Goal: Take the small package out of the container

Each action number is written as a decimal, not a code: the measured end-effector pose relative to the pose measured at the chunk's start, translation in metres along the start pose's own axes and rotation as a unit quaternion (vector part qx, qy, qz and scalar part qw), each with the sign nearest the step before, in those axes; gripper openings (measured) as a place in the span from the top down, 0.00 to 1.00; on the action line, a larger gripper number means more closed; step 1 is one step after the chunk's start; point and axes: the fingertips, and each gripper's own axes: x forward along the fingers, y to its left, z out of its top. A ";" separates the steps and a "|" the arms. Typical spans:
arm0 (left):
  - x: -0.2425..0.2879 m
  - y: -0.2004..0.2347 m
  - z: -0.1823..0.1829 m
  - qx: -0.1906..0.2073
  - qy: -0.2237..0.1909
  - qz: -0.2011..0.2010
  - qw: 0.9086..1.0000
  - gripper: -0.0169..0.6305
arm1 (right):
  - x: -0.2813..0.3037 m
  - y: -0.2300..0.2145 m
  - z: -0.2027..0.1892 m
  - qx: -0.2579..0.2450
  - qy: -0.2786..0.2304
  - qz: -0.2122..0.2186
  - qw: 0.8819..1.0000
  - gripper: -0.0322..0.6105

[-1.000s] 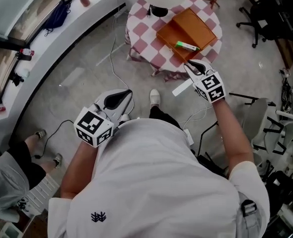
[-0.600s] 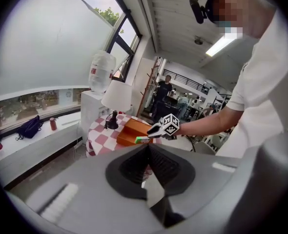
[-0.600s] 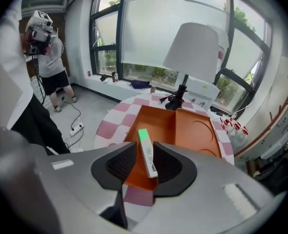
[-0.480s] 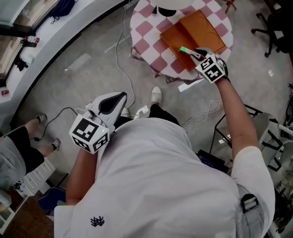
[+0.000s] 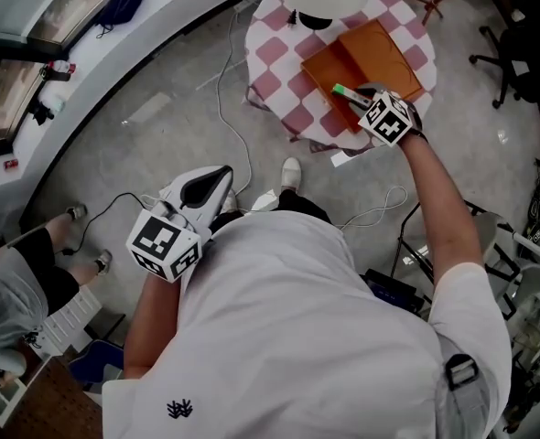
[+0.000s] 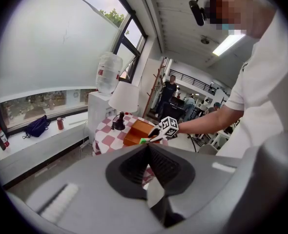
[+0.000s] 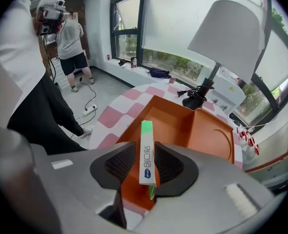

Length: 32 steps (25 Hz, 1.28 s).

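A small white package with a green end [image 7: 146, 152] stands between the two pads of my right gripper [image 7: 145, 164], which is shut on it. It hangs over the near part of an open orange container [image 7: 183, 126] on a checkered round table [image 7: 117, 115]. In the head view the right gripper [image 5: 369, 100] is over the container [image 5: 380, 53] with the green end of the package [image 5: 340, 90] poking out. My left gripper [image 5: 217, 183] is down at the person's side, far from the table, its jaws closed together with nothing between them [image 6: 148, 152].
A white table lamp [image 7: 222, 38] with a black base stands at the table's far side, beside the container. Cables trail across the grey floor [image 5: 160, 144]. A curved white window ledge [image 5: 96, 58] runs along the left. Chairs and gear crowd the right [image 5: 526, 245]. Another person stands at lower left [image 5: 32, 282].
My right gripper has reached forward from the table's near edge to over the container and closed round the package. The left gripper has barely moved.
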 end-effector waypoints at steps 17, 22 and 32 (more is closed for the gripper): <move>-0.032 0.032 0.000 0.002 -0.016 0.002 1.000 0.89 | 0.001 -0.005 0.010 0.033 0.016 -0.031 0.999 0.80; -0.046 0.037 -0.002 0.008 -0.027 -0.009 1.000 0.89 | -0.026 -0.007 0.030 0.044 0.007 -0.060 0.997 0.81; -0.082 0.052 -0.021 0.008 -0.042 -0.034 0.999 0.89 | -0.076 0.019 0.070 0.068 -0.013 -0.106 0.992 0.81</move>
